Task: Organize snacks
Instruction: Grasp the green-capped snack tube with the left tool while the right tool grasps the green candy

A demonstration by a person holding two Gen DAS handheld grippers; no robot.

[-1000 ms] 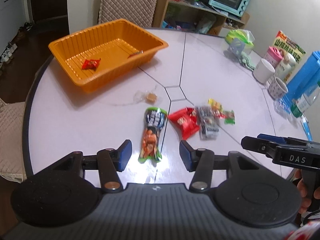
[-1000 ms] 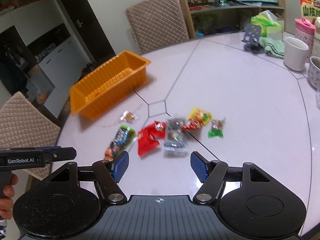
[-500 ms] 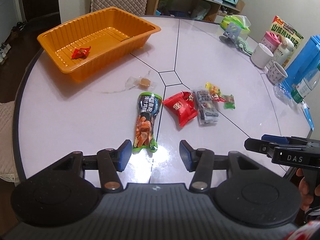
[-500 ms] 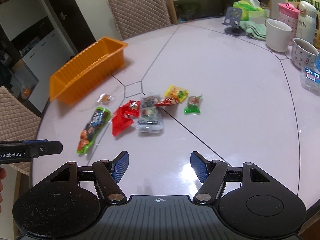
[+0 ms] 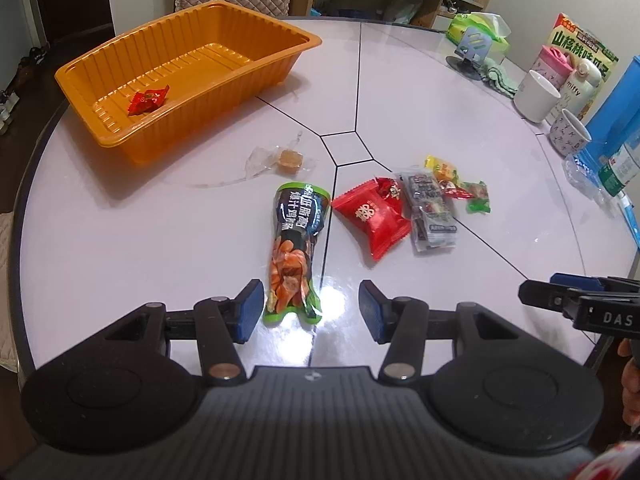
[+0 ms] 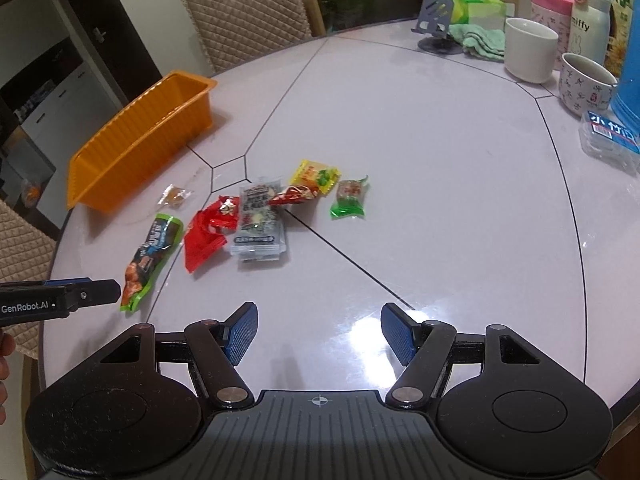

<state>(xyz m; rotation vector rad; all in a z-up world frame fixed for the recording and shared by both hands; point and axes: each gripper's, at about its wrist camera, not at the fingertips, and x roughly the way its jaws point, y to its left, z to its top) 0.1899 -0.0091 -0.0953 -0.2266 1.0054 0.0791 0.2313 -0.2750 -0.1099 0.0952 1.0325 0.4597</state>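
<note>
The ribbed orange plastic tray [image 5: 188, 76] sits at the far left of the glossy pale round table [image 5: 120, 240], seemingly as the bin for the snacks, and holds one small red crinkled candy wrapper [image 5: 148, 99]. The rest lie loose mid-table: a long green-and-black foil snack pouch [image 5: 296, 244], a puffy red pillow packet [image 5: 372, 216], a clear flat sachet [image 5: 430, 212] and a small clear-wrapped caramel [image 5: 290, 159]. The left gripper [image 5: 312, 306] hangs half open and empty, its jaws flanking the pouch's near end, probably lining up a pinch. The right gripper [image 6: 318, 334] is wider open, empty, over bare table.
</note>
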